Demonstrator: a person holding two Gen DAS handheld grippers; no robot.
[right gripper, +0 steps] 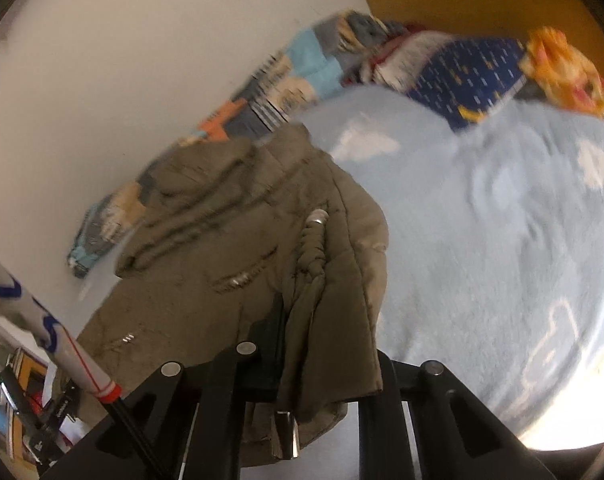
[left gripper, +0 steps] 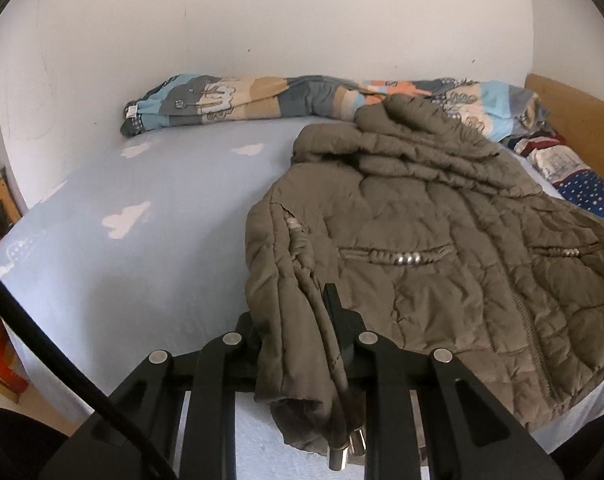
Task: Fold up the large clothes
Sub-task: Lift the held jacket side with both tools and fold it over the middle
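Left gripper (left gripper: 318,312) and right gripper (right gripper: 292,320) each clamp bunched hem of puffy quilted olive jacket (left gripper: 442,240) over pale-blue bedsheet (left gripper: 142,248)

Soft, even daylight fills my left wrist view, sharp across the brown quilted jacket (left gripper: 442,240) and the pale blue bed sheet (left gripper: 142,260), with only faint shadows in the folds. My right wrist view is smeared by motion blur. Glare burns out its near right edge. Both views bend strongly and darken at the corners.
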